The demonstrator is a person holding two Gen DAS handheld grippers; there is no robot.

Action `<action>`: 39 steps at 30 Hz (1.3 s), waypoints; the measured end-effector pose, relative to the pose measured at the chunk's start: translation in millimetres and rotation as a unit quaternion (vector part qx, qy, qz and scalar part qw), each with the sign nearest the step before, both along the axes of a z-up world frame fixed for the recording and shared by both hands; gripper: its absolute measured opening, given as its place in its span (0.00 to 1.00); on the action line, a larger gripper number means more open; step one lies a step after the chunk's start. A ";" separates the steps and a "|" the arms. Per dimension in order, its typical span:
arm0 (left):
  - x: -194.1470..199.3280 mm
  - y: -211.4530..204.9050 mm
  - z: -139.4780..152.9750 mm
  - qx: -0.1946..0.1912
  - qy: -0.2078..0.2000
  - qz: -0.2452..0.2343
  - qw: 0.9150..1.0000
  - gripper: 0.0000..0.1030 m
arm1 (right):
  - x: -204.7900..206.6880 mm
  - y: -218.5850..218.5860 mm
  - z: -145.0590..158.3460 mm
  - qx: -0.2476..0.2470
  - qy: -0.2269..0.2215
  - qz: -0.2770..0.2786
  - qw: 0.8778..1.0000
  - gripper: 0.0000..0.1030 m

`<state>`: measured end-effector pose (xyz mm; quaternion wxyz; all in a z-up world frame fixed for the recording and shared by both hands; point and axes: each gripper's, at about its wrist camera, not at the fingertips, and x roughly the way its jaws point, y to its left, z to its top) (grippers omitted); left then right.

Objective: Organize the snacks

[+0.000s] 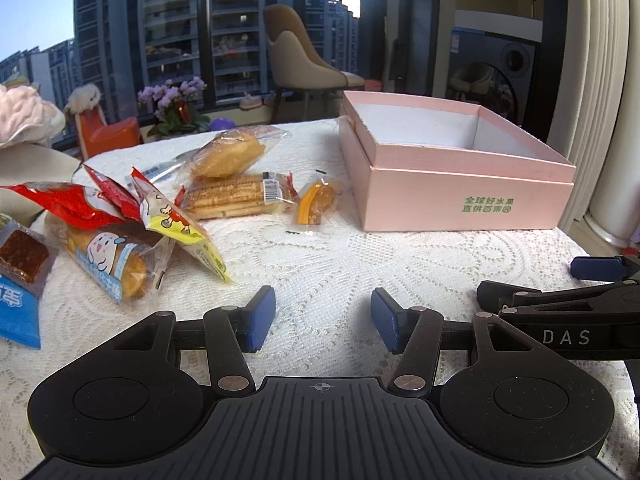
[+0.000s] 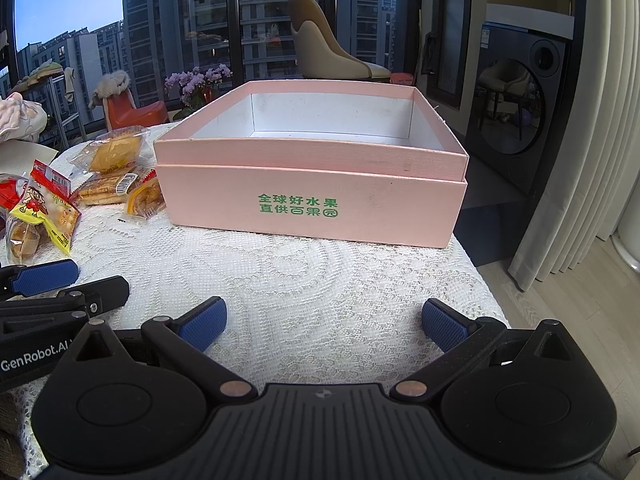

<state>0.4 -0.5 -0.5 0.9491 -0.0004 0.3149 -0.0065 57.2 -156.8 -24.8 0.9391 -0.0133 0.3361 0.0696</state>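
An empty pink box (image 1: 464, 196) with green lettering stands on the lace tablecloth; in the right wrist view the box (image 2: 312, 208) is straight ahead. Wrapped snacks lie left of it: a bread roll (image 1: 230, 154), a cracker pack (image 1: 236, 196), a small orange packet (image 1: 316, 204), a yellow-and-red packet (image 1: 180, 220), a cake roll (image 1: 116, 260) and a blue packet (image 1: 18, 300). My left gripper (image 1: 323, 322) is open and empty above the cloth, short of the snacks. My right gripper (image 2: 323, 326) is open and empty in front of the box.
The table's right edge (image 2: 476, 272) drops to the floor beside a curtain (image 2: 580, 160). A chair (image 1: 304, 64) and potted flowers (image 1: 176, 108) stand behind the table by the window. The right gripper shows at the right in the left wrist view (image 1: 576, 308).
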 end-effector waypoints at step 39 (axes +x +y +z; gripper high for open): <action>-0.8 0.4 0.8 0.010 0.000 0.000 1.000 0.57 | -2.2 -2.6 2.1 0.010 -0.002 0.004 1.000 1.00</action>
